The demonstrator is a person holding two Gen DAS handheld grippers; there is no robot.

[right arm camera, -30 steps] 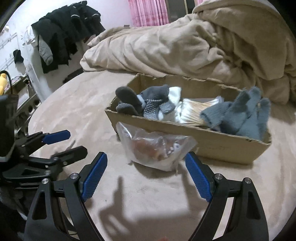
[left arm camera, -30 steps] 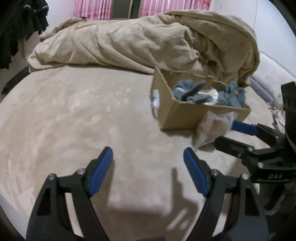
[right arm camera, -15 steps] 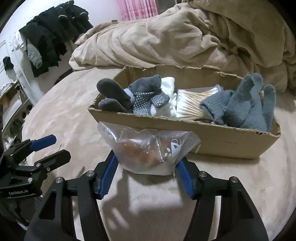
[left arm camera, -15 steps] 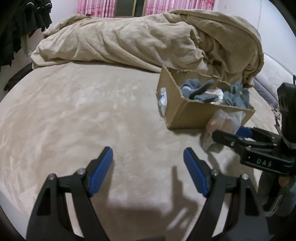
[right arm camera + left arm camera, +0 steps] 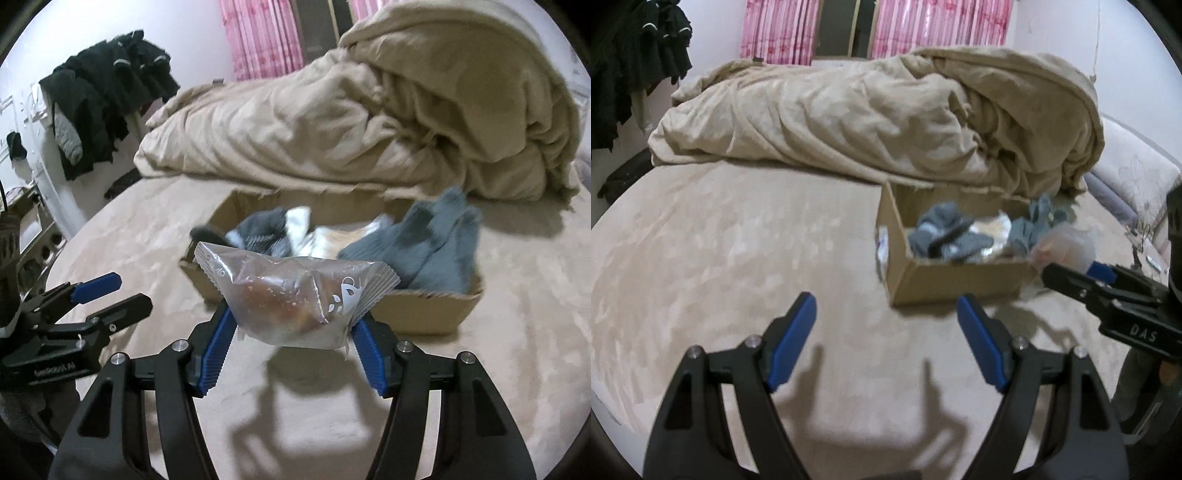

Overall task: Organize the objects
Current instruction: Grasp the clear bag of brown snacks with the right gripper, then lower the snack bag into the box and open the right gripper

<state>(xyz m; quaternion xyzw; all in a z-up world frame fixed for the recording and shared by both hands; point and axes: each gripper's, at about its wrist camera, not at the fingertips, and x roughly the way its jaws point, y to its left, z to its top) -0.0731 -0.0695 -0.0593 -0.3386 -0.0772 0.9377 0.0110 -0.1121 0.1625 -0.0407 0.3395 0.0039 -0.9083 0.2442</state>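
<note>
My right gripper (image 5: 293,325) is shut on a clear plastic bag with a brown pastry (image 5: 295,299) and holds it lifted above the bed, just in front of the cardboard box (image 5: 424,314). The bag also shows in the left wrist view (image 5: 1067,245), beside the box's right end (image 5: 953,284). The box holds grey socks (image 5: 439,247), a grey-and-white sock bundle (image 5: 269,230) and a pale packet. My left gripper (image 5: 886,339) is open and empty, low over the bedspread to the left of the box.
A rumpled beige duvet (image 5: 886,118) lies piled behind the box. The beige bedspread (image 5: 720,240) spreads to the left. Dark clothes (image 5: 107,96) hang at the far left by the wall. A pale pillow (image 5: 1134,177) lies at the right.
My right gripper closed on the pastry bag and lifted it off the bed, up to the box's rim. My left gripper stayed open and drew back slightly.
</note>
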